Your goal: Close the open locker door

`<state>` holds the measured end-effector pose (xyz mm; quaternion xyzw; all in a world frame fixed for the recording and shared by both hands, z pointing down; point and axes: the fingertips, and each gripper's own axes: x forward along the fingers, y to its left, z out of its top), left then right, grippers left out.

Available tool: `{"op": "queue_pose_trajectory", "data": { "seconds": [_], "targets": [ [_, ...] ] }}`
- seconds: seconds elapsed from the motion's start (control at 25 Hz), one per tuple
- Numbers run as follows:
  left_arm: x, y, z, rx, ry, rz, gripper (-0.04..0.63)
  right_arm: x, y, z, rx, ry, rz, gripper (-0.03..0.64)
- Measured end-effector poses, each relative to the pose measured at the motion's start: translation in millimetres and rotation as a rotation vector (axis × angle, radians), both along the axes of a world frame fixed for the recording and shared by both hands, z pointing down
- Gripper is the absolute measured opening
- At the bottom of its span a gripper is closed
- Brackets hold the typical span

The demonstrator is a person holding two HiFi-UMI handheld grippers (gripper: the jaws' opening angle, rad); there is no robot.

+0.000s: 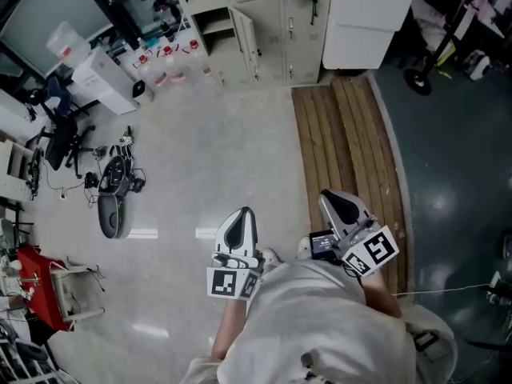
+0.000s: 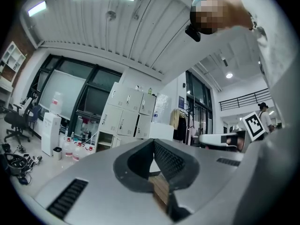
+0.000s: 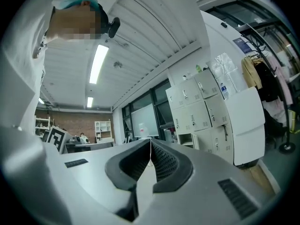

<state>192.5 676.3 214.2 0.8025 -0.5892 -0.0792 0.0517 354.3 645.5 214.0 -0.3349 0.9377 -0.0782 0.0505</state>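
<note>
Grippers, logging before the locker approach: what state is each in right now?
Left gripper: closed, empty.
Right gripper: closed, empty.

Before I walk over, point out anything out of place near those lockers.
One locker door stands swung open while the other lockers are shut. Farther left, cables and gear lie tangled on the floor.

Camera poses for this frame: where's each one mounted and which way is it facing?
Head view: on the person's head, looking steeply down at floor and lockers; shows shirt, left tongs, right tongs.
Left gripper view: on the left tongs, looking along their shut jaws, tilted up toward lockers and ceiling; shirt at right.
Right gripper view: on the right tongs, same upward tilt along shut jaws; shirt at left.
Shared: all three see the open locker door.
</note>
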Motion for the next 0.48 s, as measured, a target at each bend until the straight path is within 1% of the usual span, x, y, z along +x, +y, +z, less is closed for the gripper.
{"op": "queue_pose_trajectory", "data": {
  "seconds": [0.08, 0.2, 0.36, 0.48],
  "targets": [
    [14.4, -4.4, -1.6, 0.002, 0.0, -0.014, 0.008, 11.8, -6.2, 0.9, 0.009, 0.009, -0.019, 0.028],
    [27.9, -9.2, 0.0, -0.019, -0.016, -0.023, 0.008, 24.0, -15.6, 4.1, 0.016, 0.007, -0.03, 0.028],
    [42.5, -11.7, 11.0, -0.03, -0.027, -0.035, 0.008, 43.2, -22.9, 15.4, -0.003, -0.013, -0.03, 0.028],
    [52.6, -19.3, 14.7, -0.038, -0.036, -0.02, 0.008, 54.5, -28.1, 21.0, -0.028, -0.032, -0.017, 0.028]
  ]
}}
